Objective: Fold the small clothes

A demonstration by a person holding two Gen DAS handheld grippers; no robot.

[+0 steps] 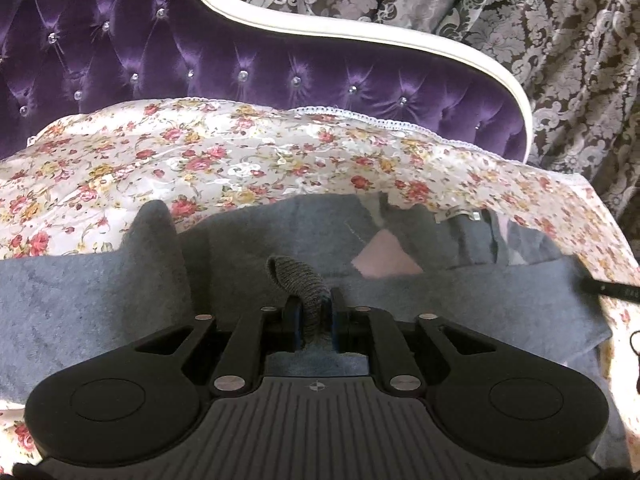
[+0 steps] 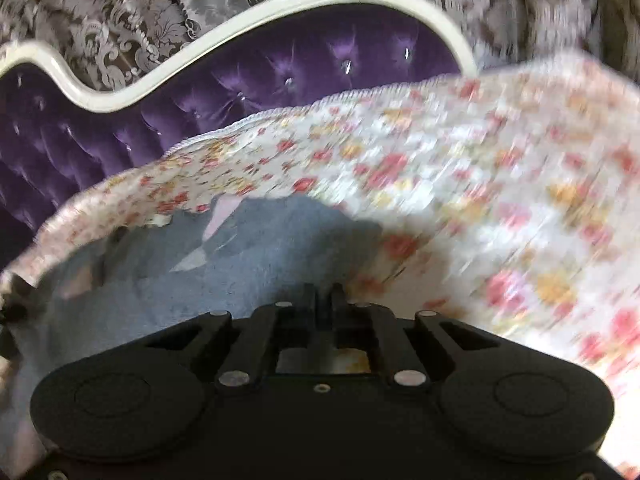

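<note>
A grey knit garment [image 1: 460, 300] with a pale pink patch [image 1: 384, 256] and a white label [image 1: 460, 216] lies spread on a floral bedspread [image 1: 200, 160]. My left gripper [image 1: 314, 312] is shut on a ribbed grey cuff [image 1: 300, 280] of the garment, which sticks up in a loop between the fingers. In the blurred right wrist view the grey garment [image 2: 240, 248] lies ahead and to the left. My right gripper [image 2: 324, 300] has its fingers close together with nothing seen between them, at the garment's right edge over the bedspread [image 2: 480, 200].
A purple tufted headboard [image 1: 200, 52] with a white frame [image 1: 360, 28] rises behind the bed; it also shows in the right wrist view [image 2: 240, 80]. Patterned grey curtains [image 1: 560, 60] hang behind. A black part of the other gripper [image 1: 608, 288] enters at right.
</note>
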